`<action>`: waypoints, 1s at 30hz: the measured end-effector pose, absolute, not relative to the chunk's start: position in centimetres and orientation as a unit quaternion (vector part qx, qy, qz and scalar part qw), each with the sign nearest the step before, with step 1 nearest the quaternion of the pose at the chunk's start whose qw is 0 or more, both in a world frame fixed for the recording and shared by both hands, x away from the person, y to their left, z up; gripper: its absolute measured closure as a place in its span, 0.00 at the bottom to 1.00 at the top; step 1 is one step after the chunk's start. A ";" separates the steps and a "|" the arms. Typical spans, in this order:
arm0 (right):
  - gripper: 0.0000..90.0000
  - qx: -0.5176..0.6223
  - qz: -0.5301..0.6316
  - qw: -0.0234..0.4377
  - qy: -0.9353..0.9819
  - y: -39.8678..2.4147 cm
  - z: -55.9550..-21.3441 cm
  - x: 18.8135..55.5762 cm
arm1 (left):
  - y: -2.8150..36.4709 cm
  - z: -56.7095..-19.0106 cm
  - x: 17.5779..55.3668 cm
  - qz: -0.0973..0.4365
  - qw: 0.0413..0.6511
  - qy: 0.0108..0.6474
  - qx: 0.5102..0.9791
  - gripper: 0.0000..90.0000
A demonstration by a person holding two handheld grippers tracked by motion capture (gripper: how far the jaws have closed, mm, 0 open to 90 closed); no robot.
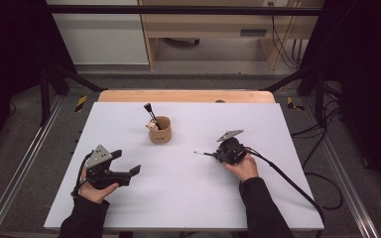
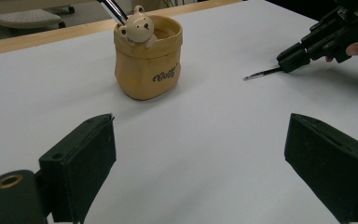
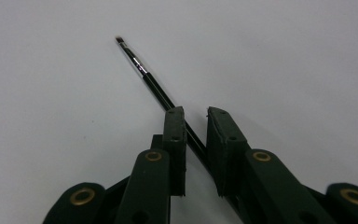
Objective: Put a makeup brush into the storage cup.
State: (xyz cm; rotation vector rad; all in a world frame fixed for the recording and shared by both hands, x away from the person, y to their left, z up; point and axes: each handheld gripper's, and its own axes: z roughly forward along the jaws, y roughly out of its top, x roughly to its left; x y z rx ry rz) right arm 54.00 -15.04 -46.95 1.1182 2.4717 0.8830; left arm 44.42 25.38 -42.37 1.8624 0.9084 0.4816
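Right gripper [image 3: 196, 114] with jaws drawn narrow about the handle of a thin black brush [image 3: 154, 85] lying on the white table [image 1: 188, 198]; a gap shows beside the handle, so a firm pinch cannot be confirmed. Left gripper [image 2: 200, 154] rests apart, jaws wide and empty. The brush points toward the tan bear-faced holder [image 1: 159, 130] — already holding another brush [image 1: 149, 111]. The brush looks light, stiff and slick — likely to roll or pivot; best gripped mid-handle, behind the metal ferrule, sparing the bristles.
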 end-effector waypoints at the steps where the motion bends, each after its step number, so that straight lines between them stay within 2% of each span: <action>1: 0.88 0.389 0.306 0.142 0.857 -15.0 -46.9 54.0 | 25.4 -42.4 44.4 0.198 0.486 0.373 0.766 0.09; 16: 0.95 0.391 0.309 0.138 0.856 -15.4 -46.9 53.7 | 25.3 -42.4 44.4 0.197 0.485 0.372 0.766 0.09; 30: 0.93 0.408 0.311 0.135 0.848 -15.4 -46.9 53.4 | 25.3 -42.4 44.4 0.196 0.485 0.372 0.767 0.09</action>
